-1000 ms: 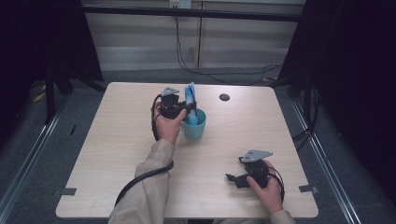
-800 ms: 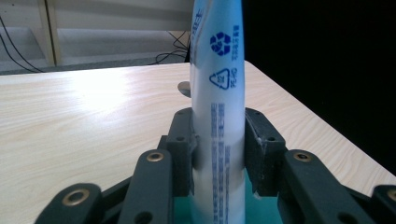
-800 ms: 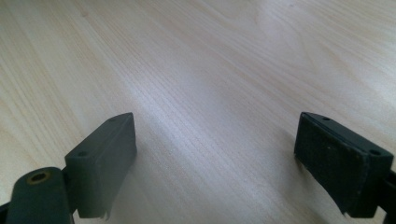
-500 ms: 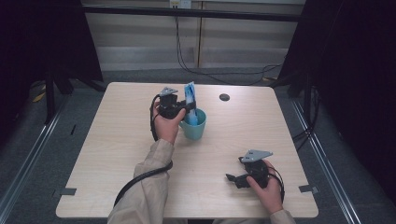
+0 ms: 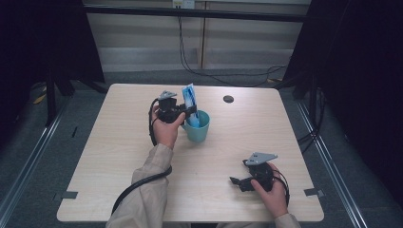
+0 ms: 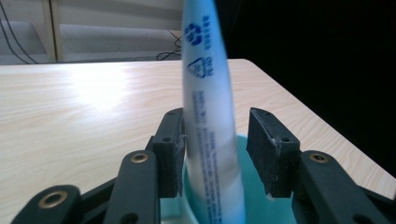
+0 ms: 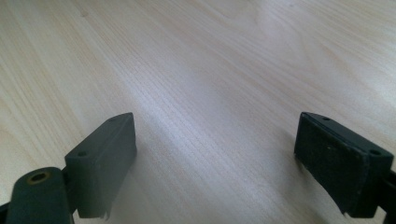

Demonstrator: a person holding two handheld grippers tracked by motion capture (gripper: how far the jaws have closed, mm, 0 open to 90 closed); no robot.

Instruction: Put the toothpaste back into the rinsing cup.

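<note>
A teal cup (image 5: pixel 200 129) stands on the wooden table (image 5: pixel 109 161) a little behind its middle, and a blue-and-white tube (image 5: pixel 189 97) stands upright in it. My left gripper (image 5: pixel 192 113) reaches in from the left above the cup's rim, one jaw on each side of the tube. In the left gripper view the tube (image 6: pixel 208 116) touches the left pad, a gap separates it from the right pad, and the cup (image 6: pixel 254 207) lies below; this gripper (image 6: pixel 215 135) is open. My right gripper (image 5: pixel 234 181) rests near the front right, open over bare wood (image 7: pixel 210 70).
A small dark round disc (image 5: pixel 228 99) lies on the table behind and to the right of the cup. Black frame posts and cables stand beyond the far edge. A cable (image 5: pixel 142 183) trails along the left forearm.
</note>
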